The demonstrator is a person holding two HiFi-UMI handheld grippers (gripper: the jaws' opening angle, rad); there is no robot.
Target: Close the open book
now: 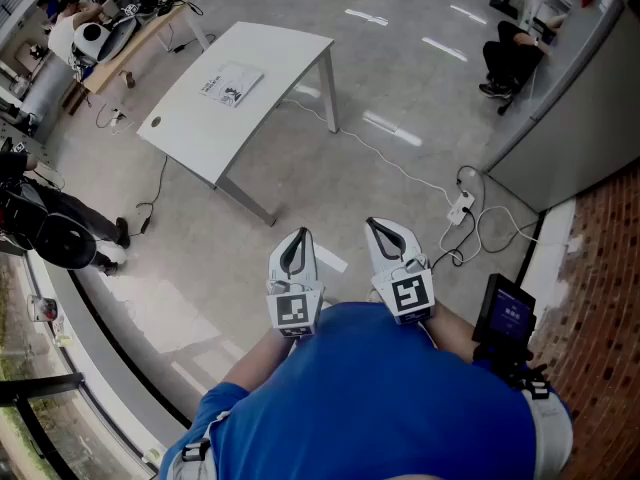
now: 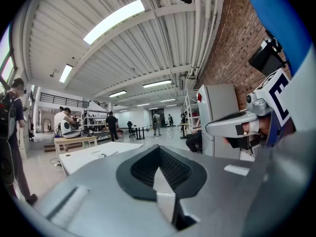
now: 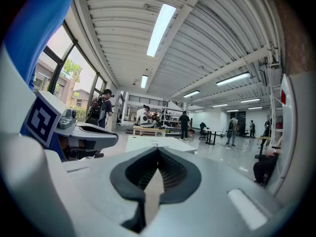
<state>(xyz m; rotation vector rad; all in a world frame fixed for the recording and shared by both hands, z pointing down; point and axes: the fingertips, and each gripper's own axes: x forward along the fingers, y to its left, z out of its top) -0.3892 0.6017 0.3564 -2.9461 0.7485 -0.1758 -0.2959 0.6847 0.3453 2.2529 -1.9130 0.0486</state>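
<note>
Two tools in view: left tool (image 1: 294, 256) and right tool (image 1: 388, 238), grey-white two-jaw devices, each carrying a cube with square black-and-white markers; held side by side, near each other, just in front of the person in a blue shirt (image 1: 370, 398)
State, left tool: clenched; the black ribbed pads meet at the tips with nothing between them
State, right tool: clenched likewise; tips together, empty
Surface: white rectangular table on grey metal legs (image 1: 285, 53), standing on the glossy grey floor (image 1: 300, 168) ahead of both tools and well apart from them
Book: thin white book with dark print (image 1: 232, 84), lying flat near the middle of the surface; too small to tell whether its pages lie open; neither tool touches it
Floor items: white power strip (image 1: 461, 206) with white and black cables, between the surface and the person, towards the right
Surroundings: red brick wall (image 1: 600, 248) at the right; a seated person in dark clothes (image 1: 510, 56) beyond it; a standing person in dark clothes (image 1: 55, 228) at the left
</note>
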